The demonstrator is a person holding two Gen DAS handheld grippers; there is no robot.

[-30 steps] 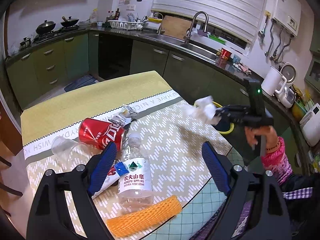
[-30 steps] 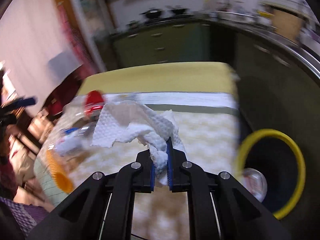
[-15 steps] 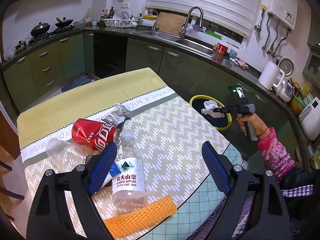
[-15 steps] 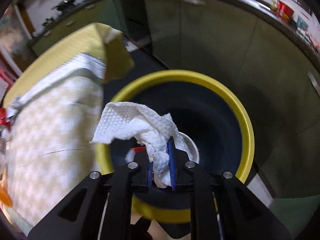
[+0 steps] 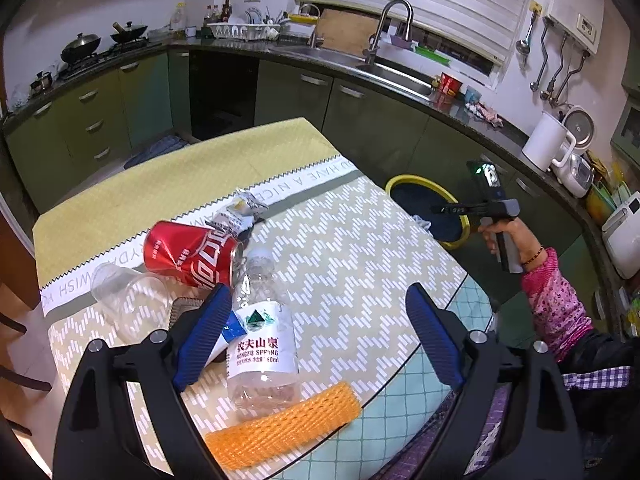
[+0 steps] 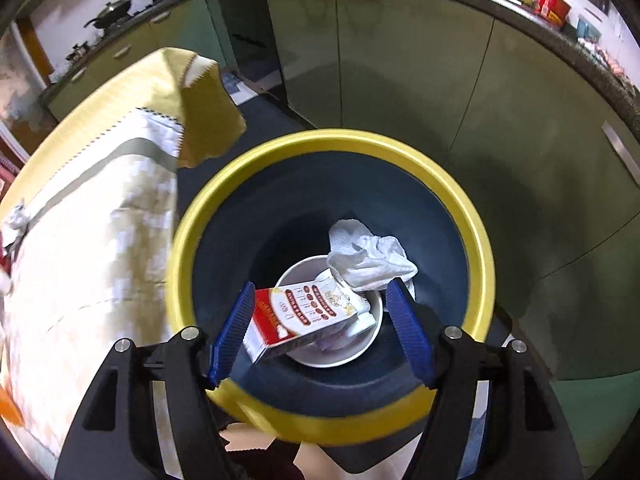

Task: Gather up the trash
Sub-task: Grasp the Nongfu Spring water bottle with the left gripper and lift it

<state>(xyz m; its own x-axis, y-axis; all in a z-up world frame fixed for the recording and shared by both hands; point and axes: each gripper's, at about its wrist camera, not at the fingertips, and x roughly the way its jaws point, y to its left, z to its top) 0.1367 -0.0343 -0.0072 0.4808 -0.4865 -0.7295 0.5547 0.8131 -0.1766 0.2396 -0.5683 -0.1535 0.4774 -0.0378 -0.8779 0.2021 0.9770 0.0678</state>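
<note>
My right gripper (image 6: pixel 320 334) hangs over the yellow-rimmed dark bin (image 6: pixel 476 240), its jaws opening with nothing between them. The crumpled white paper towel (image 6: pixel 370 254) lies loose inside the bin beside a red-and-white carton (image 6: pixel 304 316) and a white bowl (image 6: pixel 360 346). My left gripper (image 5: pixel 316 338) stands open above the table. Under it lie a clear water bottle (image 5: pixel 262 344), a red cola can (image 5: pixel 190 252), a clear plastic cup (image 5: pixel 128 300), an orange foam net (image 5: pixel 284 426) and a crumpled wrapper (image 5: pixel 240 212). In the left wrist view, the right gripper (image 5: pixel 442 210) is held over the bin (image 5: pixel 460 224).
The table wears a yellow and patterned cloth (image 5: pixel 352 248), and its corner drapes close to the bin (image 6: pixel 208 120). Green kitchen cabinets (image 6: pixel 400 72) stand behind the bin. A person's pink sleeve (image 5: pixel 556 300) is at the right of the table.
The right gripper swung off the table and down over the bin, then opened. The paper towel dropped from its jaws into the bin. The left gripper stayed in place.
</note>
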